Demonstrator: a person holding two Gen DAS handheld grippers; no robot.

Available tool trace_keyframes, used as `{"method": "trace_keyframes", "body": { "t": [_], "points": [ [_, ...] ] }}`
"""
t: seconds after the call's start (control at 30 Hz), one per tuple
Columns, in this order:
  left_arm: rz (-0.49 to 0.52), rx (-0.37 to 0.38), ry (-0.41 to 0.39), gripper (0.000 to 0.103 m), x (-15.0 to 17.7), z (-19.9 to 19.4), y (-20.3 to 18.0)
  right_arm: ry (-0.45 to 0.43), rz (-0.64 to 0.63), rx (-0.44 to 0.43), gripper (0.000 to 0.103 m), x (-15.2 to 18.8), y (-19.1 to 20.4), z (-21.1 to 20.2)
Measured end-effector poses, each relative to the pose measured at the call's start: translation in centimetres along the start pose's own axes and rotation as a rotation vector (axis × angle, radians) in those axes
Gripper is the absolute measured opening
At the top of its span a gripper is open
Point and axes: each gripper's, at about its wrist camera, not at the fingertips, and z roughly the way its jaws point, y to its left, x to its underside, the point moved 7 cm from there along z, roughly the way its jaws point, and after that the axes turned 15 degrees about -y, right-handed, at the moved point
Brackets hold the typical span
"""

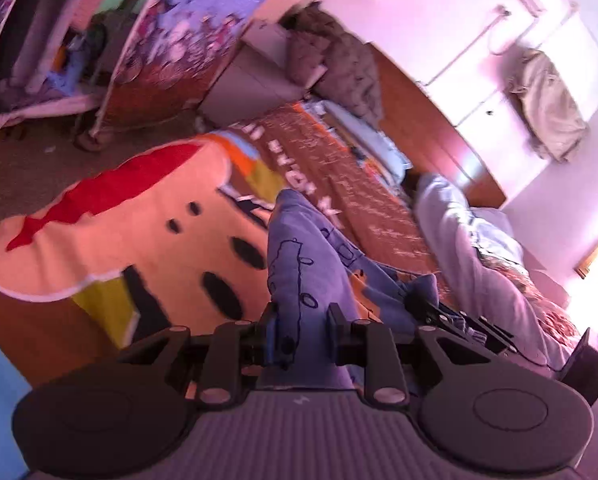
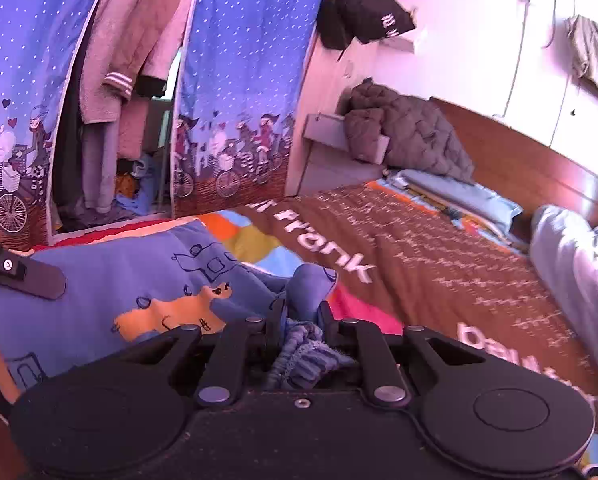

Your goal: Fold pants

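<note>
The pants (image 1: 299, 248) are blue with dark line drawings and an orange patch, and hang over a bed with a colourful cartoon blanket (image 1: 139, 216). My left gripper (image 1: 301, 320) is shut on the pants fabric, which runs between its fingers. My right gripper (image 2: 301, 320) is shut on the gathered elastic waistband (image 2: 303, 348); the pants (image 2: 139, 276) spread to its left. The right gripper shows in the left wrist view (image 1: 459, 320) at the right, and the left gripper's finger (image 2: 23, 272) shows in the right wrist view at the left edge.
A brown lettered bedspread (image 2: 439, 264) covers the bed. A grey quilted jacket (image 2: 411, 136) lies at the headboard. A pale bundle of bedding (image 2: 571, 256) lies at right. A blue patterned fabric wardrobe (image 2: 239, 80) with hanging clothes stands behind.
</note>
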Motion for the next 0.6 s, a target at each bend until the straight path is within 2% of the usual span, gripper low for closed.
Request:
{"method": "trace_keyframes", "body": {
  "t": [0.17, 0.43, 0.6],
  "points": [
    [-0.086, -0.059, 0.043, 0.027, 0.9, 1.6, 3.0, 0.056, 0.035, -0.026, 0.015, 2.1, 1.5, 2.4],
    [-0.058, -0.077, 0.044, 0.028, 1.4, 2.0, 3.7, 0.098, 0.148, -0.009, 0.015, 4.1, 0.8, 3.3],
    [-0.057, -0.091, 0.044, 0.029, 1.5, 2.0, 3.5, 0.097, 0.107, -0.019, 0.016, 4.0, 0.8, 2.9]
  ]
}}
